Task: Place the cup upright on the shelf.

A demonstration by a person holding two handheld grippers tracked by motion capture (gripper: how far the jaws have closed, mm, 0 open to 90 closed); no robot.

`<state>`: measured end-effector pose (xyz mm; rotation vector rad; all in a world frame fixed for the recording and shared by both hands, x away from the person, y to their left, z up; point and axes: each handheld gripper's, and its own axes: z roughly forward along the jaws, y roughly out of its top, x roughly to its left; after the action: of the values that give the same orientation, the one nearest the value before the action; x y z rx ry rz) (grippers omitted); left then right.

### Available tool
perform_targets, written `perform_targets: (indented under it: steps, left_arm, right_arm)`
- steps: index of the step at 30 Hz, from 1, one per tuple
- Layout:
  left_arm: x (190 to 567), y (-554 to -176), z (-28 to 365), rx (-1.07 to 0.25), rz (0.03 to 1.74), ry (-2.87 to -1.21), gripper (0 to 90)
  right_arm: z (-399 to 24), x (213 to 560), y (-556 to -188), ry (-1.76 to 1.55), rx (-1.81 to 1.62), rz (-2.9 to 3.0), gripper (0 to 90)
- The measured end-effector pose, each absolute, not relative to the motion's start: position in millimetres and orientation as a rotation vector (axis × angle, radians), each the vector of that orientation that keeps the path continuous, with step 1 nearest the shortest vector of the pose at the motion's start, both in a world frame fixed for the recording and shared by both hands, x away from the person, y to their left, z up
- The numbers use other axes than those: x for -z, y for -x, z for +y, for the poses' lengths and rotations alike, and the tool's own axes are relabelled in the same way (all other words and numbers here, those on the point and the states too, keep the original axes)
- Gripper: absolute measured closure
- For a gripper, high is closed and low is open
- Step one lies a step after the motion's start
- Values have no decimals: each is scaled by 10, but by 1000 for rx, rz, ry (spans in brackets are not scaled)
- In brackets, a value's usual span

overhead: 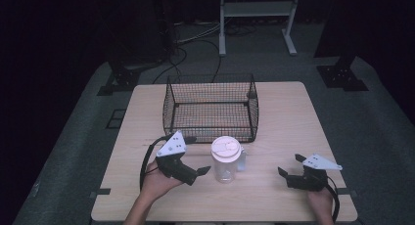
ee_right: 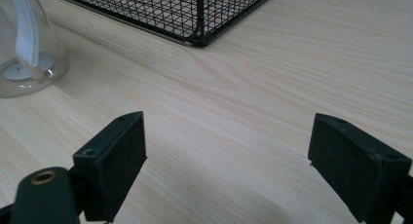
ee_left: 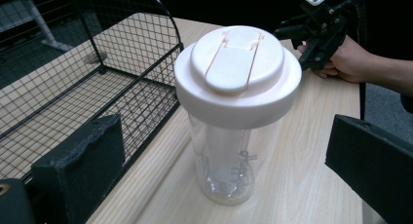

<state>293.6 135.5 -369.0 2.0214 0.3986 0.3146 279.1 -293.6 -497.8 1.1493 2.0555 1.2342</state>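
While the lidded bottle (overhead: 225, 159) stood near the wire basket (overhead: 211, 107), my left gripper (overhead: 198, 172) gaped just left of it; my right gripper (overhead: 288, 166) gaped well apart, far right.

- The clear shaker bottle (overhead: 225, 161) stands upright near the front middle of the wooden table (overhead: 293, 117), close behind it the black wire basket (overhead: 210, 107).
- The left gripper (overhead: 198, 172) sits just beside the bottle, jaws spread wide either side of it.
- Bare tabletop lies between the bottle and the right gripper (overhead: 288, 173), whose jaws are also apart.
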Motion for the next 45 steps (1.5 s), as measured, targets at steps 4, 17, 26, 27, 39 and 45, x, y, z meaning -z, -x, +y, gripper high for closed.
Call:
perform_targets:
  steps: [4, 17, 26, 27, 39, 45]
  left_arm:
    - [3661, -2937, 1287, -305, 380, -2038, 0]
    - [3675, -2971, 1103, -263, 347, -2098, 0]
    - [3706, -3076, 944, -243, 344, -2157, 0]
    - [3714, -3090, 930, -239, 348, -2160, 0]
    - [3773, -3197, 732, -205, 352, -2237, 0]
    - [3783, -3254, 650, -195, 361, -2272, 0]
  right_arm:
    - [-2936, 4977, -2791, -1147, -1234, 2056, 129]
    - [-2937, 4977, -2792, -1141, -1240, 2062, 129]
    - [-2940, 4978, -2795, -1136, -1247, 2067, 129]
    - [-2940, 4978, -2795, -1136, -1248, 2068, 129]
    - [-2939, 4979, -2797, -1128, -1253, 2077, 129]
    - [-2939, 4978, -2798, -1132, -1254, 2079, 129]
